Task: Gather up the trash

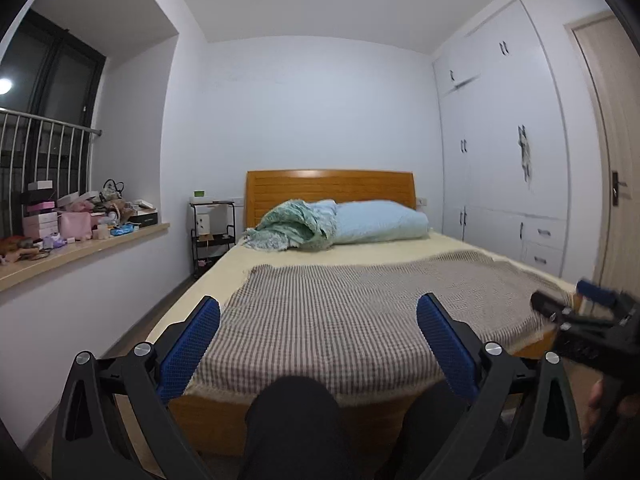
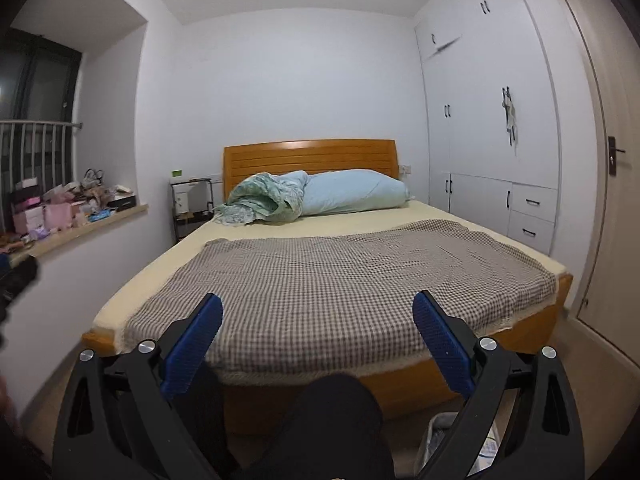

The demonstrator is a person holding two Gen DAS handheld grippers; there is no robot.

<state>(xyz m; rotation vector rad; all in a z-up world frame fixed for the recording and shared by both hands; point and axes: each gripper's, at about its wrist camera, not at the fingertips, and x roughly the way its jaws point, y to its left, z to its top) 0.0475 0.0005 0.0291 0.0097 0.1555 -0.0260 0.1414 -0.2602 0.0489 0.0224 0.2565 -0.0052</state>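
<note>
**Inspector A:** At the time of inspection both tools were held at the foot of the bed [image 2: 320,272]. The left gripper [image 1: 318,336] stood with its jaws spread wide and nothing between them; the right gripper [image 2: 318,336] likewise, spread and empty.

**Inspector B:** And the trash itself?

**Inspector A:** None was visible on the checked blanket [image 1: 340,312]. The likeliest source was the cluttered window ledge [image 1: 88,248], well apart to the left. A wire bin [image 2: 440,436], seemingly with some paper in it, sat on the floor just beneath the right gripper.

**Inspector B:** Which step, then?

**Inspector A:** In my judgement, the start: nothing was picked up yet. The next move called for turning left toward the ledge and singling out one piece.

**Inspector B:** Orientation of the item?

**Inspector A:** Could not be told; no single piece was distinguishable, so no long axis was recorded.
</note>
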